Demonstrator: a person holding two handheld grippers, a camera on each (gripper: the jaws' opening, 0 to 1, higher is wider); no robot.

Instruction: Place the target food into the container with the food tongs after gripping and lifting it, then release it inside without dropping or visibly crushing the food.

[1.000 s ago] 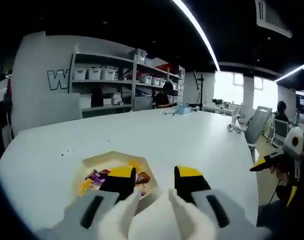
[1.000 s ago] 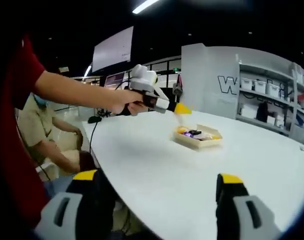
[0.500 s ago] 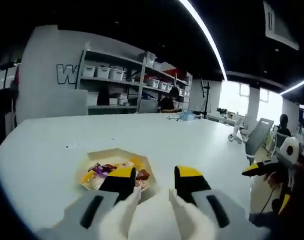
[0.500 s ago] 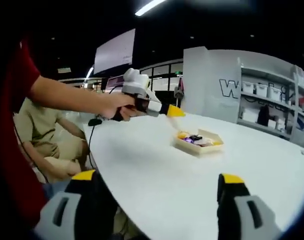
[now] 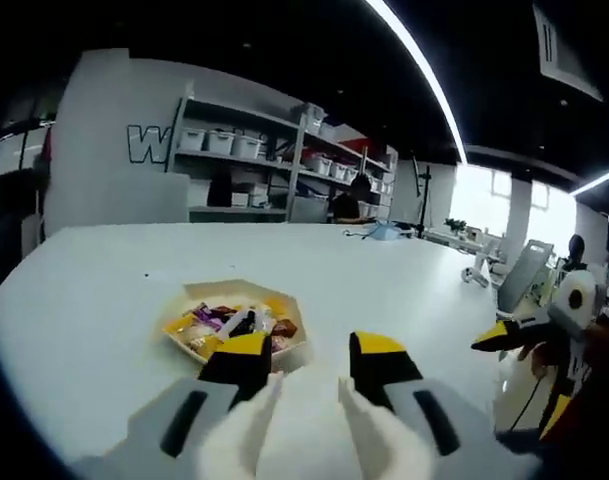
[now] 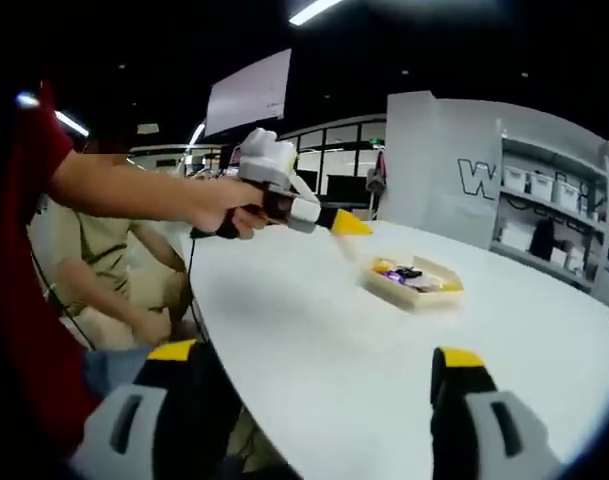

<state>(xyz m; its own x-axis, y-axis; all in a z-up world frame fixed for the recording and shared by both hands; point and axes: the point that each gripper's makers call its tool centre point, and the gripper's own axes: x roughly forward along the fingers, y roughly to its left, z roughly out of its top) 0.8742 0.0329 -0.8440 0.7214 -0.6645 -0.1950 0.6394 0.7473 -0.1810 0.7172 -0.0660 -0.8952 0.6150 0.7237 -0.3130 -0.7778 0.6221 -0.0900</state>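
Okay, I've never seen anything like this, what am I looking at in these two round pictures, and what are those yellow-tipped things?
A person holds a two-jaw gripper in each hand; each carries a fisheye camera looking along its own jaws. In the left gripper view, the left gripper hangs open over a white table, just short of a tray of wrapped snacks. In the right gripper view, the right gripper is wide open and holds nothing. The person's hand there holds the left gripper out toward the tray.

Left gripper (image 5: 309, 362) jaw covers near edge of tray (image 5: 189, 344); snacks (image 5: 234, 325) inside too small to ID; right gripper (image 5: 504, 335) cut off by view's edge.
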